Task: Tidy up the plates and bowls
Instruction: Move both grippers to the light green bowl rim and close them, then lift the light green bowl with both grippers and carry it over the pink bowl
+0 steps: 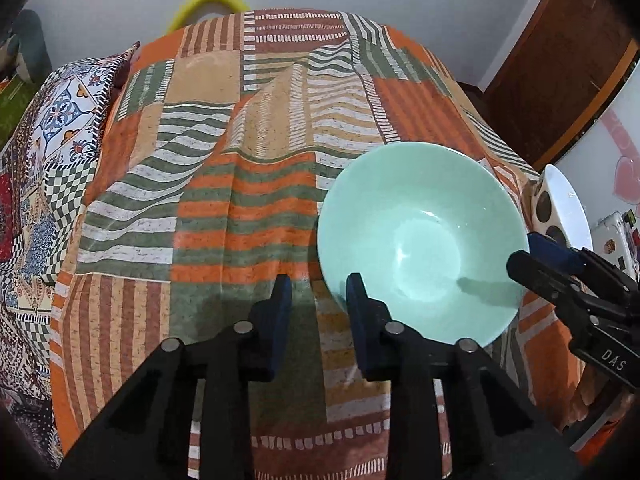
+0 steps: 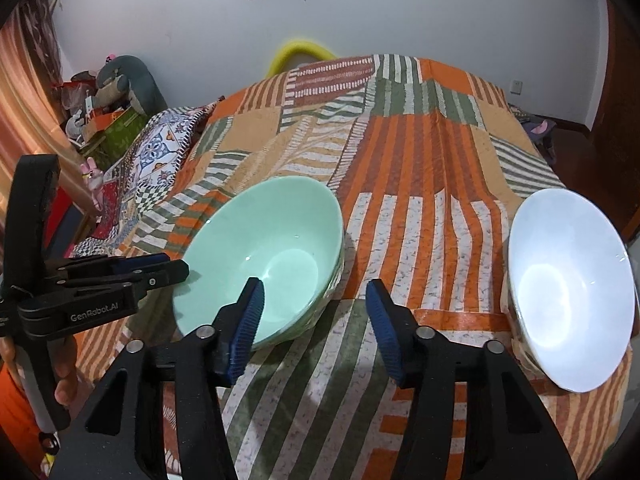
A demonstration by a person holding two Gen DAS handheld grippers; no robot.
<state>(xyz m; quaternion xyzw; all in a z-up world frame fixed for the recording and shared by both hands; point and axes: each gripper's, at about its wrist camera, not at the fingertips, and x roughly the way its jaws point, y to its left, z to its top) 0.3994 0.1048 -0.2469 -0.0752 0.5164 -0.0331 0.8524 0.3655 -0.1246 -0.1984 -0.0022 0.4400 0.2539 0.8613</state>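
A mint-green bowl (image 1: 424, 240) (image 2: 264, 256) sits upright on the striped patchwork cloth (image 1: 240, 208). In the right wrist view a second rim seems to show under its right side. My left gripper (image 1: 318, 292) (image 2: 178, 266) straddles the bowl's left rim, one finger inside and one outside, with space between the pads and the rim. My right gripper (image 2: 314, 292) (image 1: 524, 252) straddles the near right rim the same way, its left finger over the bowl's inside, pads clear of it. A white bowl (image 2: 568, 292) (image 1: 568, 208) with dark spots on its outside stands to the right, tilted.
The cloth (image 2: 420, 184) covers a bed that stretches far back. A patterned pillow (image 1: 68, 120) lies at the left edge. A yellow curved thing (image 2: 300, 52) is behind the bed, and a brown wooden cabinet (image 1: 560, 72) at the right. A hand (image 2: 64, 384) holds the left gripper's handle.
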